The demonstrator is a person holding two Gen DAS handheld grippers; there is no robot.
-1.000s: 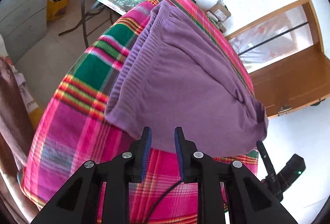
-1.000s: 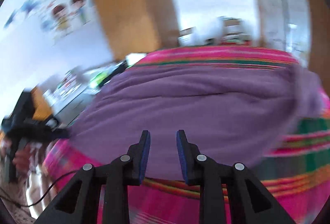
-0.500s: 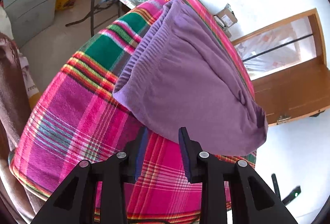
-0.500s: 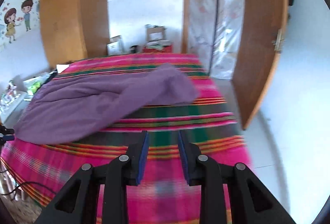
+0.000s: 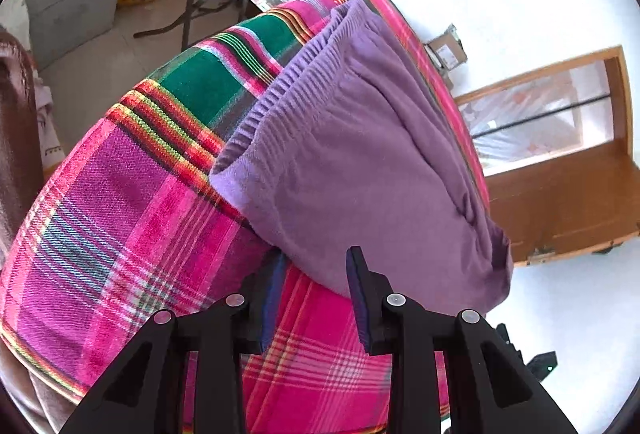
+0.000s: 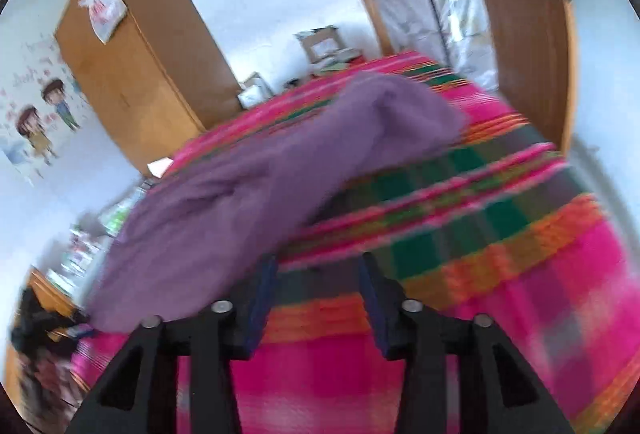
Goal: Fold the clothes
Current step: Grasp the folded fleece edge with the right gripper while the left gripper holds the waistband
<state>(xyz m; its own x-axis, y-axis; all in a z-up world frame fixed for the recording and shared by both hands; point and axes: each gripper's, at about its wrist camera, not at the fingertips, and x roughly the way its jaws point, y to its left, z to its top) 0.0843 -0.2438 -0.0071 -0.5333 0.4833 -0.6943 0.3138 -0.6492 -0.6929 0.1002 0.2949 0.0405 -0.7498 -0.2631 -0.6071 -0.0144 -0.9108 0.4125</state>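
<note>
The purple trousers (image 5: pixel 360 170) lie spread on the plaid blanket (image 5: pixel 120 218), right ahead of the left gripper (image 5: pixel 316 274). Their long axis runs away from that gripper and slightly rightward: the ribbed elastic waistband (image 5: pixel 288 90) sits ahead and to its left, and the legs stretch off toward the far right, ending in a rounded fold just right of the right finger. The left gripper's jaws stand partly apart, pads free, with the near hem of the trousers lying just past the fingertips; its left pad (image 5: pixel 272 298) is close against the cloth edge, though I cannot tell whether it touches. Nothing is clasped.

From the right gripper (image 6: pixel 316 274), the trousers (image 6: pixel 256 186) run diagonally, from low on its left side up and away to the right, where the far end bunches in a soft hump. The near edge of the cloth lies just beside its left finger (image 6: pixel 264 286). Its jaws are opening, wider than the left pair, with only blanket (image 6: pixel 480 274) showing between them; it grips nothing. This view is smeared with motion blur.
</note>
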